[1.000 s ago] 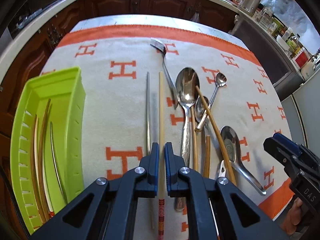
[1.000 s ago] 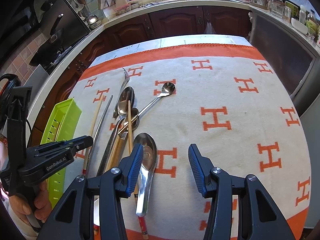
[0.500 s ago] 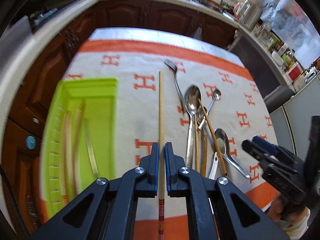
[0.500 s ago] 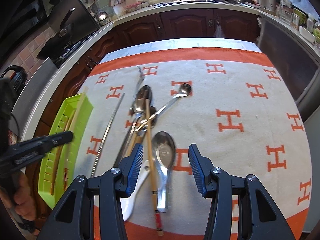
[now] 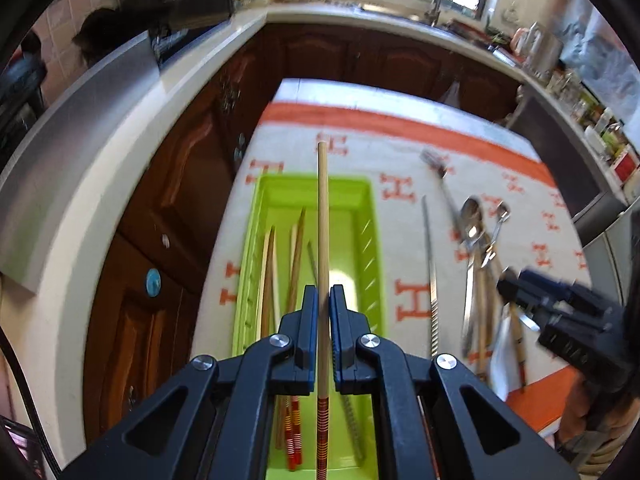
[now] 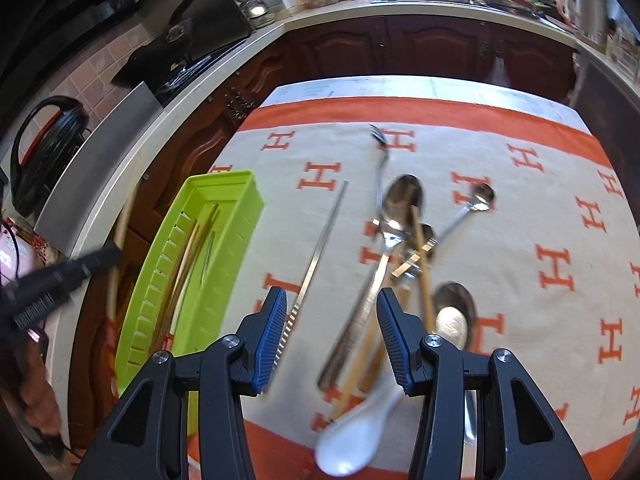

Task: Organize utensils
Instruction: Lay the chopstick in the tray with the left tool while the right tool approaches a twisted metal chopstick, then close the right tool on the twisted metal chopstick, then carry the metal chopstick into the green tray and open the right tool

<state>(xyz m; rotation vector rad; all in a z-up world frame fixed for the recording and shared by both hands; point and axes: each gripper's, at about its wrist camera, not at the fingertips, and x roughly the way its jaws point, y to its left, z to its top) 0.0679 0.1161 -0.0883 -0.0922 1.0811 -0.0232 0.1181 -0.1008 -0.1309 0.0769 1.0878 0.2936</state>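
A wooden chopstick (image 5: 323, 216) is clamped by the left gripper (image 5: 324, 300) above the green tray (image 5: 370, 216), while the right gripper (image 6: 331, 320) is held with jaws apart, empty.

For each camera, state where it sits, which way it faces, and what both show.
Left wrist: sits behind the left tongs, facing down along the clamped chopstick over the green tray; the right tongs show at the right edge.
Right wrist: sits behind the open right tongs, facing the spoons on the cloth; the left tongs show at the left edge.
Shared: tray, fork, metal chopstick.
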